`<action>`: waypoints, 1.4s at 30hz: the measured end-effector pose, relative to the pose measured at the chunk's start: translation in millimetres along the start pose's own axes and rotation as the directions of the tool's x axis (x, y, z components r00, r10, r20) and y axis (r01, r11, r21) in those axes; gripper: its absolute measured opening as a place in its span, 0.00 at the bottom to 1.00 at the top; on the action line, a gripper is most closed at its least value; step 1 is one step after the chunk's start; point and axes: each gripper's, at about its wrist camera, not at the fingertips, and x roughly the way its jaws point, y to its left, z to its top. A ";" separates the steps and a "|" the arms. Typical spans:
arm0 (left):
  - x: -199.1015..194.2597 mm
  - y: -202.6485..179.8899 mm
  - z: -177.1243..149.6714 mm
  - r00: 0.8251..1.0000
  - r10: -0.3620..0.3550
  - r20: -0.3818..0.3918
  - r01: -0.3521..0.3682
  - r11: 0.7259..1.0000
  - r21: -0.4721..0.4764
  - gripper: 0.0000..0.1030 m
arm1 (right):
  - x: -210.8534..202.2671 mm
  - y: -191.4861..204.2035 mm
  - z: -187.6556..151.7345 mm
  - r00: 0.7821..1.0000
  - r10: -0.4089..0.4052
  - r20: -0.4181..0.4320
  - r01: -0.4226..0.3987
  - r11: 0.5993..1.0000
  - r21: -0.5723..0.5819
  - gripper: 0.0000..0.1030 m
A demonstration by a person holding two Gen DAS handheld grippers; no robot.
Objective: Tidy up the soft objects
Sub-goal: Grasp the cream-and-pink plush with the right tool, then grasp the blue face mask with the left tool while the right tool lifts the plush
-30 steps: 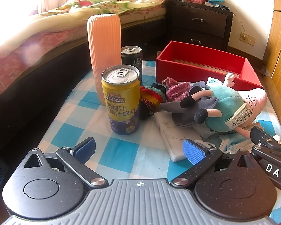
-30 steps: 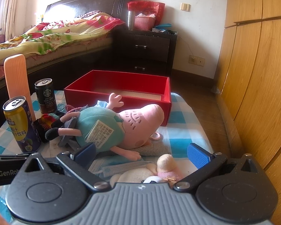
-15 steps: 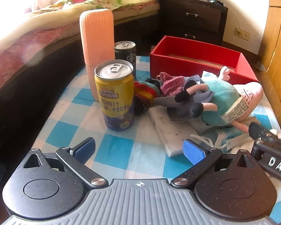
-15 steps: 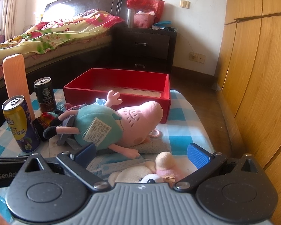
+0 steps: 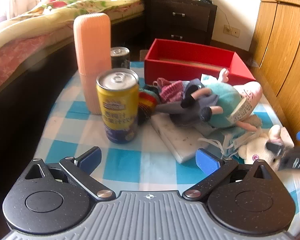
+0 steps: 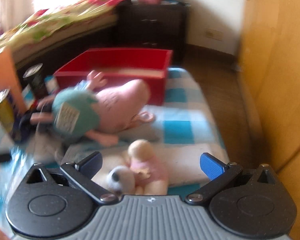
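Observation:
A pink pig plush in a teal dress (image 5: 228,104) (image 6: 102,108) lies on the blue-checked cloth (image 5: 126,166) in front of an empty red box (image 5: 190,60) (image 6: 118,64). Knitted socks (image 5: 170,90) and a folded white cloth (image 5: 176,138) lie beside it. A small white and pink plush (image 5: 258,150) (image 6: 142,164) lies near the front right. My left gripper (image 5: 149,159) is open and empty above the cloth. My right gripper (image 6: 151,163) is open, its fingers on either side of the small plush; it also shows at the left wrist view's right edge (image 5: 298,156).
A yellow drink can (image 5: 118,106), a dark can (image 5: 120,57) and a tall peach ribbed container (image 5: 93,60) stand at the left. A bed (image 5: 40,24) lies left, a dark nightstand (image 5: 182,20) behind, a wooden wardrobe (image 5: 286,40) right.
My right gripper has moved forward and down over the small plush, and its view is blurred. My left gripper has drawn back and turned slightly right. Both stay open.

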 end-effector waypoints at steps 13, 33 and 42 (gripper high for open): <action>-2.0 3.1 -1.1 0.994 -0.105 -0.035 0.104 0.994 -0.017 0.94 | 35.3 1.6 -1.7 0.974 0.178 -0.138 -0.161 0.979 0.126 0.75; 53.0 -41.0 -7.8 0.942 -0.320 -0.101 0.328 0.941 0.081 0.55 | -0.3 -32.9 5.1 0.945 0.306 -0.115 -0.265 0.923 0.279 0.33; 43.1 -89.9 2.1 0.925 -0.379 -0.037 0.378 0.900 0.216 0.63 | -17.9 -62.1 7.9 0.950 0.304 -0.067 -0.269 0.910 0.314 0.34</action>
